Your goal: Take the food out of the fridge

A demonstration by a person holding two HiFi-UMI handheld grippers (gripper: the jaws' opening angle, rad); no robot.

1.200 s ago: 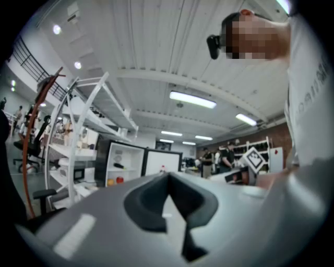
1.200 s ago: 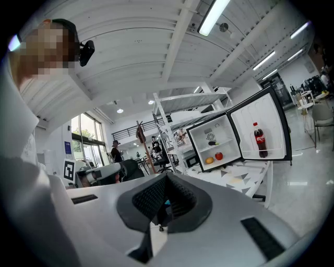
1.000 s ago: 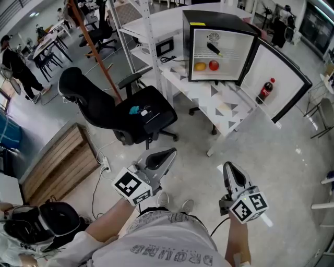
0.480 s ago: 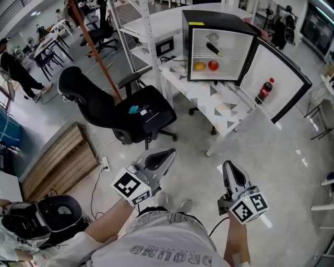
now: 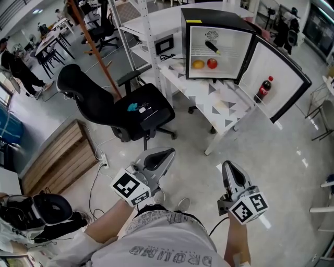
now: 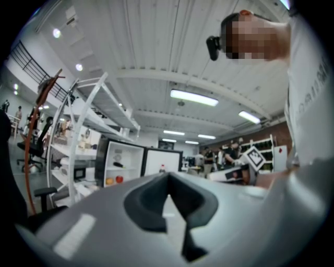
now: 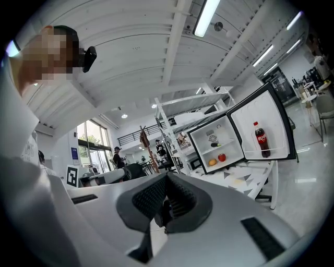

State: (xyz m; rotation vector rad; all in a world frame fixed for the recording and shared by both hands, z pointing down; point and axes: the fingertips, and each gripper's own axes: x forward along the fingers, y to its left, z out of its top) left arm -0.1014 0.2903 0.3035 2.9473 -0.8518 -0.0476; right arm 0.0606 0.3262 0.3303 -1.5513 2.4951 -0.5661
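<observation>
A small black fridge [image 5: 211,15] stands on a white table [image 5: 209,99], its door [image 5: 284,70] swung open to the right. Inside lie an orange fruit [image 5: 198,64], a red fruit [image 5: 212,63] and, on the shelf above, a dark long item [image 5: 212,47]. A cola bottle [image 5: 262,89] stands in the door. My left gripper [image 5: 166,154] and right gripper [image 5: 228,166] hang low near my body over the floor, far from the fridge. Both are shut with nothing in them. The right gripper view shows the fridge [image 7: 216,146] and bottle [image 7: 261,140] ahead.
A black office chair [image 5: 120,107] stands on the floor left of the table, between me and the fridge's left side. A wooden crate [image 5: 57,161] sits at the left, a white shelf rack [image 5: 141,31] behind the chair. Grey floor lies ahead of the right gripper.
The view has crept slightly toward the fridge. Both grippers keep their places in the head view and stay shut. The dark gear on the floor at the lower left has slid further left and down.
</observation>
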